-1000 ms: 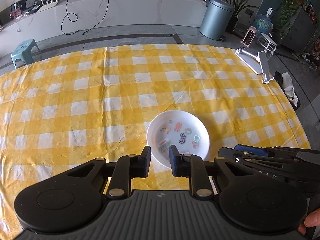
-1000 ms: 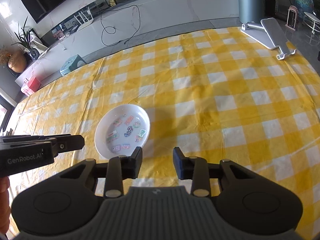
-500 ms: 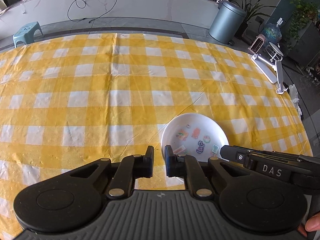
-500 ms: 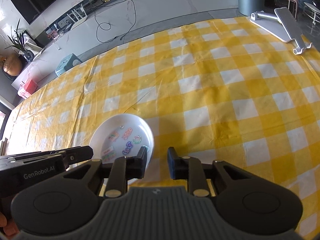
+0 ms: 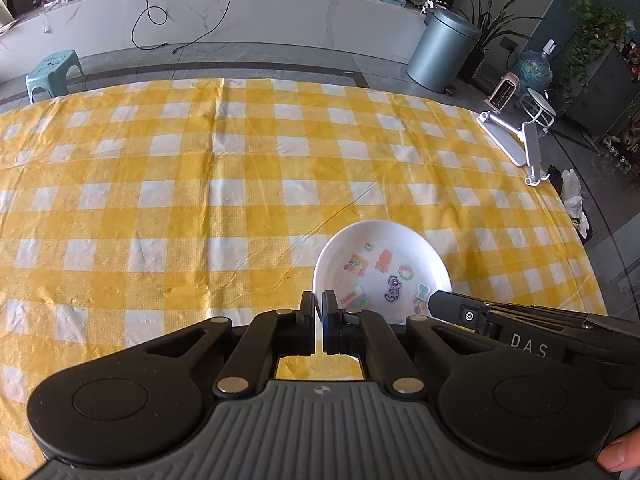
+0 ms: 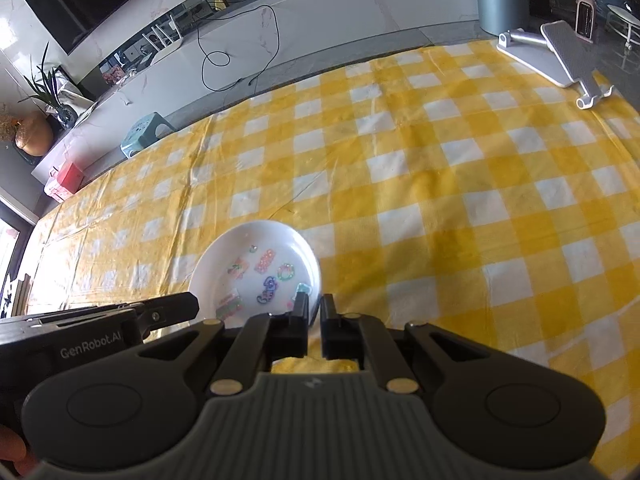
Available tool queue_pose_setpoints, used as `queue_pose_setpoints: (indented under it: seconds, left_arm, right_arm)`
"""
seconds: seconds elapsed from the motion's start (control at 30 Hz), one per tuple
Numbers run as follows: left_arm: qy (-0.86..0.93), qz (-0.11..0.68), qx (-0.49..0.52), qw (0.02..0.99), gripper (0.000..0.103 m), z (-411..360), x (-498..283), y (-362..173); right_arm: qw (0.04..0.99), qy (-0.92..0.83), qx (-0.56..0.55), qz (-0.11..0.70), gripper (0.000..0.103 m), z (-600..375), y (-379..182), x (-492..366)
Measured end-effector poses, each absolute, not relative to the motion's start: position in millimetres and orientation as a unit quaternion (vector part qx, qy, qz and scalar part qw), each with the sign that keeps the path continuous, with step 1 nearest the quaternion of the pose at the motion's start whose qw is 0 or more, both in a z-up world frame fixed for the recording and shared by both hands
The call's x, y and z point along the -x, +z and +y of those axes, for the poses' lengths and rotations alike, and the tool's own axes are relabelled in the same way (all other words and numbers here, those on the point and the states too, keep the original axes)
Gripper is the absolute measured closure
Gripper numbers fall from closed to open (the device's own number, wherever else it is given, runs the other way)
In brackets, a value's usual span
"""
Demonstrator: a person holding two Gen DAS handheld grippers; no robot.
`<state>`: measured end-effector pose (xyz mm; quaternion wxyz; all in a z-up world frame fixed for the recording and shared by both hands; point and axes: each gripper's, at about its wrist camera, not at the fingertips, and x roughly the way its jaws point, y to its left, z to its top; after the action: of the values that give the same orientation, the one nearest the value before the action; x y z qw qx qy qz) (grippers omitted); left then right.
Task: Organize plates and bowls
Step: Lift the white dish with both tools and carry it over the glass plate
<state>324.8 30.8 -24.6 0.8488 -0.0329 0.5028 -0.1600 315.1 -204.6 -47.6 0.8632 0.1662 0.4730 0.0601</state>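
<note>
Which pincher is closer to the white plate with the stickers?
Neither: left gripper is shut on the plate's near-left rim, right gripper on its near-right rim.

"DAS" in white capitals on the black side of the right hand-held gripper (image 5: pixel 434 304), seen from the left wrist view. "GenRobot.AI" in pale letters on the black body of the left hand-held gripper (image 6: pixel 192 306), seen from the right wrist view. Stickers inside the white bowl (image 5: pixel 424 248) carry small print, too small to read. Packaging on the far counter (image 5: pixel 240 4): unreadable.
</note>
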Motion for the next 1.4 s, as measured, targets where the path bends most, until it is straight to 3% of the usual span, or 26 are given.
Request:
queue_pose_setpoints:
  seconds: [0.37,0.67,1.03,1.4]
  left_arm:
    - [-0.174,0.473,0.02,0.863,0.1,11,-248,38]
    - [-0.214,0.444,0.024,0.87,0.1,-33,-169,58]
    - [-0.232,0.46,0.032,0.856,0.1,-88,-118,26]
    - [-0.181,0.509,0.031,0.841,0.1,-101,-117,-29]
  right_arm:
    - [0.883,0.071,-0.171,0.431,0.1,-227,5,-234]
    - [0.894,0.052,-0.196,0.399,0.101,-281,28,-143]
    - [0.89,-0.017,-0.236,0.39,0.101,-340,4,-60]
    - [0.87,-0.022,-0.262,0.417,0.102,-351,-44,-64]
